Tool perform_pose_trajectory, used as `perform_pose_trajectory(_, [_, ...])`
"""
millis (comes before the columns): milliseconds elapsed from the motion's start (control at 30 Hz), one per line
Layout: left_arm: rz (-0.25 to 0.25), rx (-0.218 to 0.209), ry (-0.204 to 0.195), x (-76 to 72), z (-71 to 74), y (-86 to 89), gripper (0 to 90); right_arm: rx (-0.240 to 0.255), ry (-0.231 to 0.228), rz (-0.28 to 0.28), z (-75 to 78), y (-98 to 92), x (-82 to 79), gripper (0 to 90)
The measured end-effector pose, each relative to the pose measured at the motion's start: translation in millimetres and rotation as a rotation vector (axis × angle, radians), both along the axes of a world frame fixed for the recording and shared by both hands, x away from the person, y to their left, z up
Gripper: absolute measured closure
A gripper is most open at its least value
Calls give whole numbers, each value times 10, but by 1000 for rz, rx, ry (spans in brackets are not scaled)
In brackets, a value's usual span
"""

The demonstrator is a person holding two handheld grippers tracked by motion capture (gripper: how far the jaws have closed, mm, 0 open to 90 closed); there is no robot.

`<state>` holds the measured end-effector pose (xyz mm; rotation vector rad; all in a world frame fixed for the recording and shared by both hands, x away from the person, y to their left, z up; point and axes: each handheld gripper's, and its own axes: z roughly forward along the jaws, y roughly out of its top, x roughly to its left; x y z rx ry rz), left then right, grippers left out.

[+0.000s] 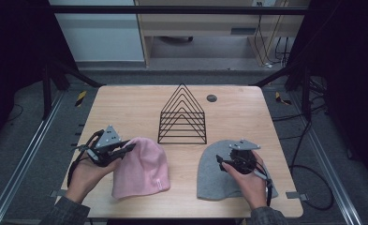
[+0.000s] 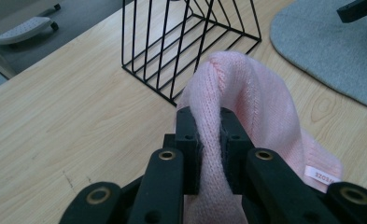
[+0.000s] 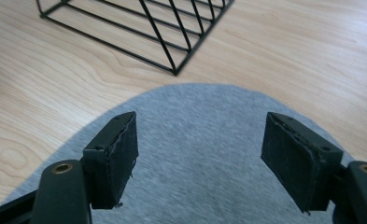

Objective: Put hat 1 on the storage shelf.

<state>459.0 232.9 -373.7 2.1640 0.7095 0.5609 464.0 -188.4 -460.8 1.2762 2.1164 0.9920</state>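
The light wooden table (image 1: 125, 101) carries a black wire rack (image 1: 182, 115) at centre; a pink beanie (image 1: 142, 171) lies front-left. A grey beanie (image 1: 214, 173) lies front-right.

A small white label (image 2: 320, 176) is showing on the brim of the pink beanie (image 2: 246, 88) in the left gripper view; its dark letters are running sideways and partly cut off, reading roughly "NEOZE", though that cannot be told for sure. In the high view the label is too small to read.
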Motion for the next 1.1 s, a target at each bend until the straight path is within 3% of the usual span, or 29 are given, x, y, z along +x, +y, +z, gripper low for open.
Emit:
perform_pose_trajectory(200, [-14, 4, -8, 22, 85, -32, 811, -6, -35, 79, 144, 148, -15, 335])
perform_pose_trajectory(333, [-17, 19, -12, 35, 137, -39, 811, 4, -32, 140, 197, 291, -57, 332])
perform_pose_trajectory(533, [-19, 17, -64, -15, 366, 3, 811, -30, -46, 225, 296, 524, -120, 320])
perform_pose_trajectory(700, [-8, 60, -102, -15, 577, 37, 811, -25, -67, 260, 427, 663, -154, 324])
perform_pose_trajectory(867, [-10, 33, -127, 34, 773, 91, 811, -2, -88, 311, 596, 844, -180, 332])
perform_pose_trajectory(1100, [-22, 16, -153, 109, 978, 84, 810, 13, -90, 367, 758, 1081, -100, 334])
